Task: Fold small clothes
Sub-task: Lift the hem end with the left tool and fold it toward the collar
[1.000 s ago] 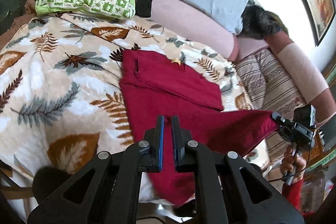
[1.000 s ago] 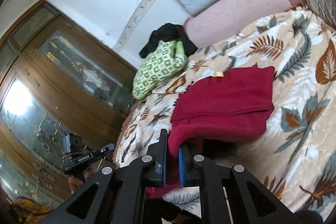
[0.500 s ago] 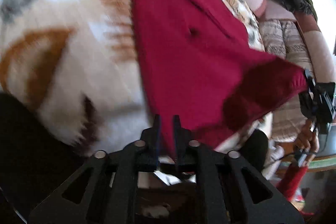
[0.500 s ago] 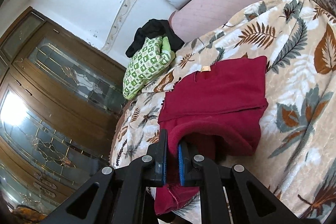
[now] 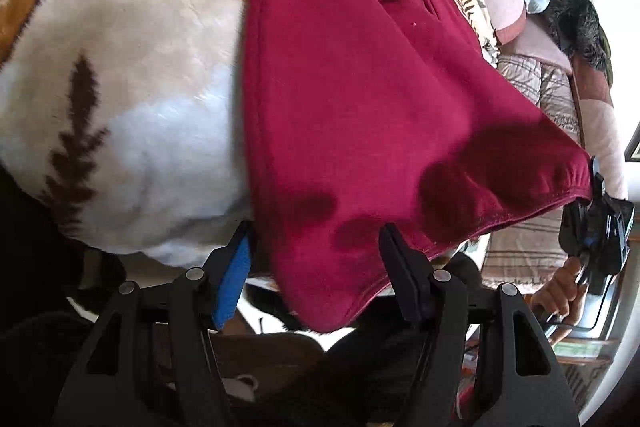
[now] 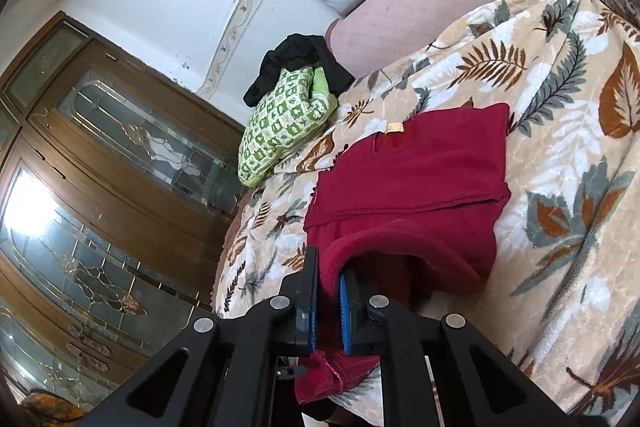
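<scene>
Setting: plush leaf-print blanket (image 6: pixel 552 131) over a bed, bolsters and pillows along the wall, wood-and-glass wardrobe doors (image 6: pixel 100 195) at far left of my right view.
Left gripper (image 5: pixel 314 253): spread wide, blue pads apart, straddling the hanging corner of the red garment (image 5: pixel 352 99) without pinching it.
Garment position: lies on the blanket, partly folded, lower hem draping off the bed edge towards me.
Right gripper (image 6: pixel 327 311): clamped on the hem at the other corner, cloth bunched between the pads.
Handling: I judge it light, soft, fleecy, floppy; not fragile, grips well against rubber.
Where to hold: the stitched hem corners, thickest and least likely to slip.
Other textiles: green checked bundle (image 6: pixel 284 123), black cloth (image 6: pixel 296 59) behind it.
</scene>
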Demonstrator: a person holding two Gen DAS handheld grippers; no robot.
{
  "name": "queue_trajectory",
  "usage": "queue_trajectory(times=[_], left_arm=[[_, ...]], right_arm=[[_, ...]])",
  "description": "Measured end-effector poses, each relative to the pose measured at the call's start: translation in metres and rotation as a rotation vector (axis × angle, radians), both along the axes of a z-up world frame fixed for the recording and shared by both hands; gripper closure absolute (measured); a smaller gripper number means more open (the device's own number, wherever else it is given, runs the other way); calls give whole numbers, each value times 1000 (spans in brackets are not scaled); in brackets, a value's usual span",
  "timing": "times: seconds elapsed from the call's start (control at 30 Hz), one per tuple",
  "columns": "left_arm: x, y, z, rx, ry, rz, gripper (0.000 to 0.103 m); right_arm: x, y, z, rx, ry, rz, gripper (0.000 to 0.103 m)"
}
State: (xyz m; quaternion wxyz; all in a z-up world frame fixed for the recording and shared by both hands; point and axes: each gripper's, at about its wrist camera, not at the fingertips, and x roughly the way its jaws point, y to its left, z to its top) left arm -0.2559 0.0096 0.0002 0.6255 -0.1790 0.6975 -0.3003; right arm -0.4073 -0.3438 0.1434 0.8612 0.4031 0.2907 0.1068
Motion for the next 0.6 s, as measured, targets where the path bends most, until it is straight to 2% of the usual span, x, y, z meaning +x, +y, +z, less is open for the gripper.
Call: queue_trajectory(times=[0.03, 0.07, 0.13, 0.27, 0.4, 0.53, 0.6], left_arm=[[0, -3, -2, -4, -6, -8, 42], [-2, -6, 1, -8, -23, -23, 64], [-3, -13, 11, 12, -83, -81, 97], [7, -9, 47, -75, -144, -77, 97], [35, 16, 109, -195, -249, -1, 97], [71, 28, 151, -207, -367, 37, 97], [94, 25, 161, -195, -407, 53, 97]], right_arm=[[-1, -1, -1, 4, 0, -3, 95], [-1, -1, -2, 5, 2, -4, 95], [-2, -2, -3, 1, 8, -6, 95], [-3, -3, -1, 0, 9, -8, 95], [-1, -4, 8, 32, -27, 12, 95], [9, -7, 14, 56, -58, 35, 95], [22, -10, 13, 52, -49, 31, 95]])
